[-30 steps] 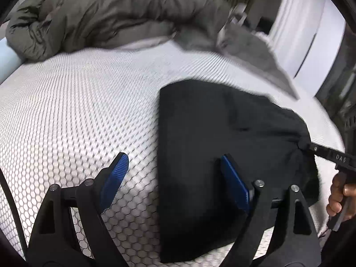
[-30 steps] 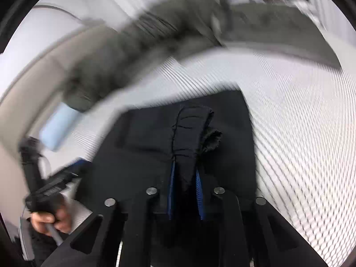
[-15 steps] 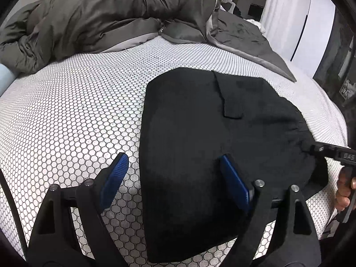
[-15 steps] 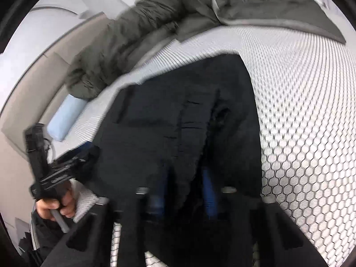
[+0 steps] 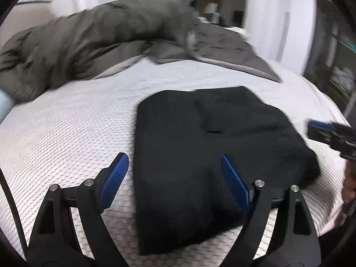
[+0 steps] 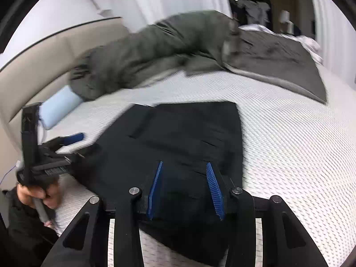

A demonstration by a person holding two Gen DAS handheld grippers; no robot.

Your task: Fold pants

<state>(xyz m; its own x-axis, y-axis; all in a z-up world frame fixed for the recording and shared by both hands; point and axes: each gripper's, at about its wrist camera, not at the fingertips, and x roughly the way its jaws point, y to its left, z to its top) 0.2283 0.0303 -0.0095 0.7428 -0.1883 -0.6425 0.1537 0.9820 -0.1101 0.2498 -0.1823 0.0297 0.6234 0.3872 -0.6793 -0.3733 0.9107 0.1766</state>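
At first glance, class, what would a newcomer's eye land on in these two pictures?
The black folded pants lying in the middle of the white honeycomb-patterned mattress stand out most. Behind them, a rumpled grey-green duvet is heaped across the far side. In front, the left gripper and right gripper hang open with blue pads.

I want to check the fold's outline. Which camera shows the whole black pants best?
The left wrist view: the folded black pants lie nearly whole between the open left gripper fingers. In the right wrist view the open right gripper covers their near edge.
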